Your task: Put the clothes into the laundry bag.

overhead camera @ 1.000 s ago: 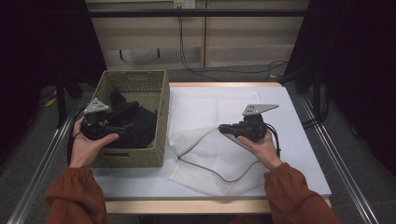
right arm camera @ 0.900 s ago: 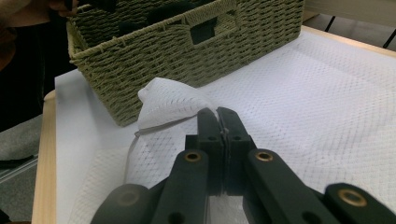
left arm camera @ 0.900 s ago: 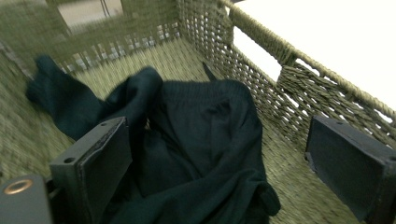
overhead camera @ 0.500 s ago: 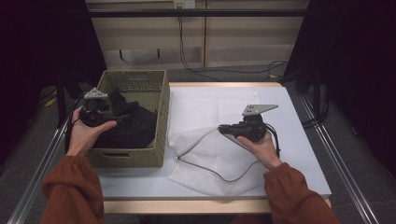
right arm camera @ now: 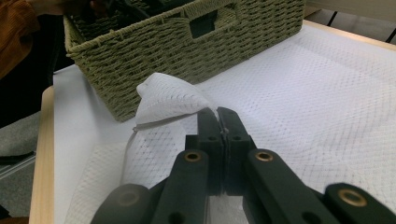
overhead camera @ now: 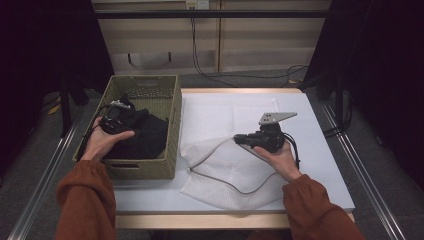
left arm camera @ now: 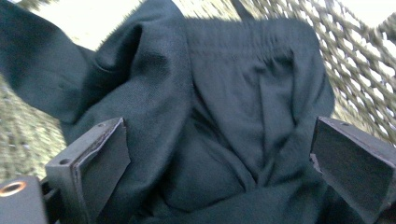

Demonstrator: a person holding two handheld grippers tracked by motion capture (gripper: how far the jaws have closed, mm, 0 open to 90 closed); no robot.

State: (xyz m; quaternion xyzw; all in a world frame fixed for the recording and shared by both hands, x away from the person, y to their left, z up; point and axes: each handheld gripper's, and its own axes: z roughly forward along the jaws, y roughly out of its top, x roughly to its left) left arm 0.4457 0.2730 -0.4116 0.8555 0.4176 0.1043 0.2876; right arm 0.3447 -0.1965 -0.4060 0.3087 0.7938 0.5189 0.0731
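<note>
A black garment (overhead camera: 146, 139) lies crumpled in the woven olive basket (overhead camera: 171, 131) at the table's left. My left gripper (overhead camera: 124, 120) hangs low inside the basket, open, its jaws set wide on either side of the dark cloth (left arm camera: 224, 84) without pressing it. A white mesh bag (overhead camera: 225, 170) lies spread on the table in front of the basket. My right gripper (overhead camera: 236, 139) is shut on the bag's edge (right arm camera: 168, 98) and holds that edge lifted a little, close to the basket's wall (right arm camera: 187, 51).
A white cloth (overhead camera: 225, 110) covers the table top. Metal rails (overhead camera: 45, 175) run along both sides of the table. Pale cabinets with hanging cables (overhead camera: 200, 60) stand behind it. Orange sleeves (overhead camera: 87, 200) come in from the bottom.
My left hand has moved away from the person and down into the basket, ending just over the black garment. The right hand and the mesh bag have stayed put.
</note>
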